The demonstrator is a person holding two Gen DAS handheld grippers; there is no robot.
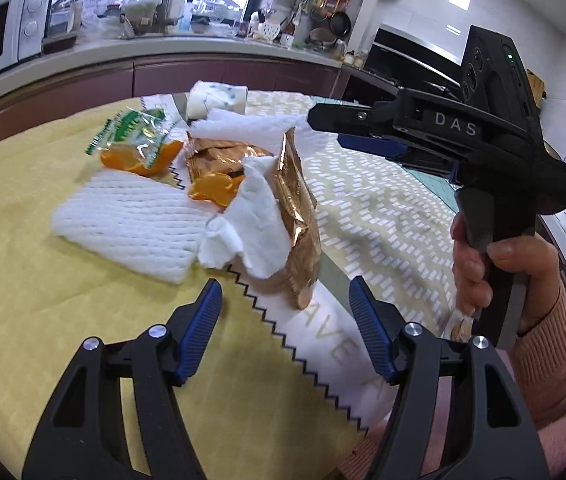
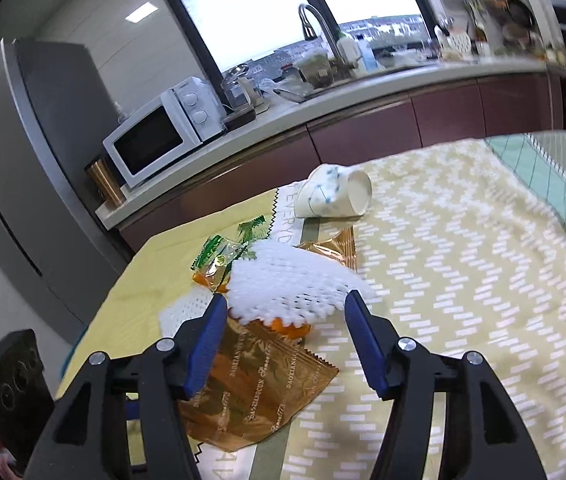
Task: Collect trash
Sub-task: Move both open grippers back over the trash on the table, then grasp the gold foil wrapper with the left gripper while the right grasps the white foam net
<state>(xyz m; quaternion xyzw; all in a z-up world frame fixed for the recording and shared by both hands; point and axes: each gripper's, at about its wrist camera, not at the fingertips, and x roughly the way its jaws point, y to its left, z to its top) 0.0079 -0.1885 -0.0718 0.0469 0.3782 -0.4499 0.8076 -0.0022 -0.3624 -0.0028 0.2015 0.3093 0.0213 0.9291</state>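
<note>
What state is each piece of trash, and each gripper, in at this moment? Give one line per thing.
Paper cup: tipped on its side, empty.
Gold wrapper: torn open, lying flat.
Green wrapper: torn open, crumpled.
Orange peel: loose pieces on the cloth.
Foam net: lying on top of the pile.
Tissue: crumpled.
Left gripper: open, holding nothing.
Right gripper: open, holding nothing.

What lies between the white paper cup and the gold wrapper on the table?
A white foam net lies over that stretch, covering the far part of the gold wrapper and ending short of the tipped paper cup. The right wrist view shows it best.
</note>
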